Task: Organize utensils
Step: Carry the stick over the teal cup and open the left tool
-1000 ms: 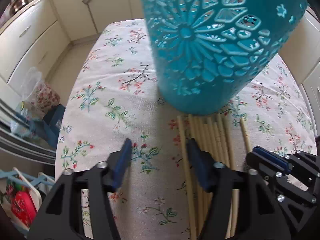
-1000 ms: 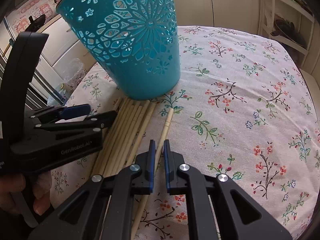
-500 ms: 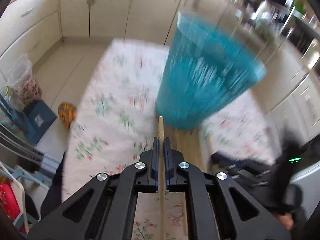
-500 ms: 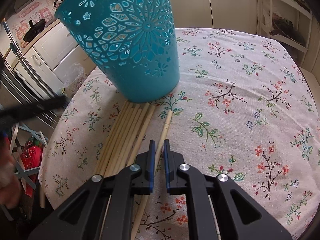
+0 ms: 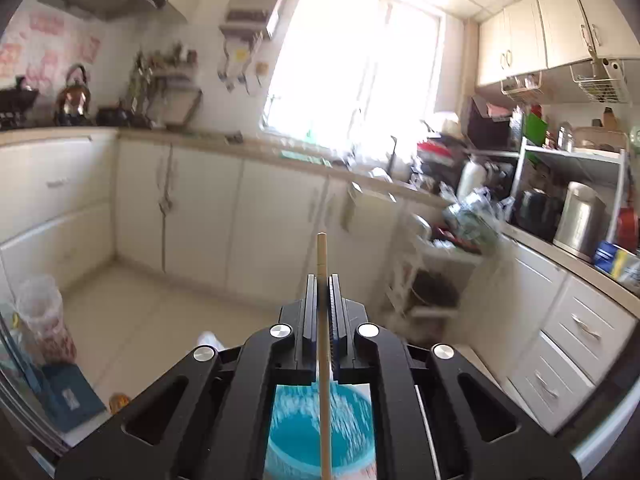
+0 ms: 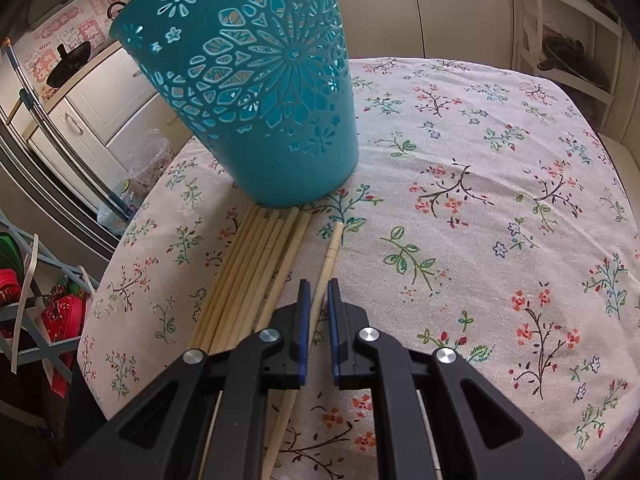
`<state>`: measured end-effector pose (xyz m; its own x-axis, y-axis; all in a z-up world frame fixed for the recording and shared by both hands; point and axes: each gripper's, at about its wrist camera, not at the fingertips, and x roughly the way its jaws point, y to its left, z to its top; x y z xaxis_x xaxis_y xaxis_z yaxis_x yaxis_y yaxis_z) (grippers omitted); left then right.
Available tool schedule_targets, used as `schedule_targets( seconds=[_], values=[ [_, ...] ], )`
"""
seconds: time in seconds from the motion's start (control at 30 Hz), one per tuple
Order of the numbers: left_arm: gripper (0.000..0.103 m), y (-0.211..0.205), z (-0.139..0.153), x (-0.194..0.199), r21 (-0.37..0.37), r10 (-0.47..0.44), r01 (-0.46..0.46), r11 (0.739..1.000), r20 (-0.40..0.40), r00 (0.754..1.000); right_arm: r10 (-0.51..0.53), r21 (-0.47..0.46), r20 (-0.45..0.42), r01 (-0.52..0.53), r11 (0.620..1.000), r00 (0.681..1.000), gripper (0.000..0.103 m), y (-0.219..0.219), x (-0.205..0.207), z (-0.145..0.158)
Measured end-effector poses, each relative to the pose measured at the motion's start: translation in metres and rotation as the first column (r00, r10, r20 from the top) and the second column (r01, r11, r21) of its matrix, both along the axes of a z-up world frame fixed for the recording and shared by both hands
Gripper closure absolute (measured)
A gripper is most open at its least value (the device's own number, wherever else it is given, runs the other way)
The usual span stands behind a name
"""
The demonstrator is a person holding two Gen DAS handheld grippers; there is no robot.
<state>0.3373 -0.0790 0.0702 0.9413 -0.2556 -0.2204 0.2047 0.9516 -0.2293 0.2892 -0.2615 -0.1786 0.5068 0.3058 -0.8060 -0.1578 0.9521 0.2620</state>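
Observation:
My left gripper is shut on one pale wooden chopstick, whose tip sticks out past the fingers. It is held high over the teal cut-out basket, whose open top shows blurred below between the gripper's arms. In the right wrist view the basket stands on the floral tablecloth. A bundle of several chopsticks lies in front of its base. My right gripper is shut to a narrow slit, low over a single chopstick that lies apart from the bundle.
Beyond the left gripper are cream kitchen cabinets, a bright window and a crowded shelf rack on the right. In the right wrist view the table's left edge drops to a fridge and a blue rack.
The left gripper shut on a chopstick from the bundle, then rose steeply and tipped up until it faced the kitchen. It left the right wrist view. The right gripper kept still.

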Motion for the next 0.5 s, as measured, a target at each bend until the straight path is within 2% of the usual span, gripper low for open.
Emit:
schedule_targets(
  seconds=[0.07, 0.1, 0.27, 0.37, 0.5],
  values=[
    [0.098, -0.012, -0.004, 0.018, 0.013, 0.073, -0.074, 0.997, 0.052, 0.996, 0.001, -0.001, 0.003, -0.001, 1.000, 1.000, 0.094, 0.000, 0.000, 0.000],
    [0.098, -0.017, -0.007, 0.026, 0.012, 0.090, -0.090, 0.996, 0.052, 0.995, 0.002, 0.000, 0.004, -0.002, 1.000, 1.000, 0.094, 0.000, 0.001, 0.000],
    [0.098, -0.029, -0.041, 0.060, 0.023, 0.121, -0.120, 0.992, -0.013, 0.993, -0.001, 0.015, 0.000, 0.001, 1.000, 1.000, 0.094, -0.003, 0.002, 0.000],
    [0.098, -0.026, -0.068, 0.066, 0.034, 0.133, -0.131, 0.991, -0.041, 0.990, -0.003, 0.027, -0.004, 0.003, 1.000, 1.000, 0.094, -0.006, 0.003, -0.001],
    [0.098, -0.030, -0.085, 0.070, 0.071, 0.121, -0.115, 0.991, -0.080, 0.989, -0.004, 0.032, -0.005, 0.005, 0.999, 1.000, 0.094, -0.006, 0.005, -0.001]
  ],
)
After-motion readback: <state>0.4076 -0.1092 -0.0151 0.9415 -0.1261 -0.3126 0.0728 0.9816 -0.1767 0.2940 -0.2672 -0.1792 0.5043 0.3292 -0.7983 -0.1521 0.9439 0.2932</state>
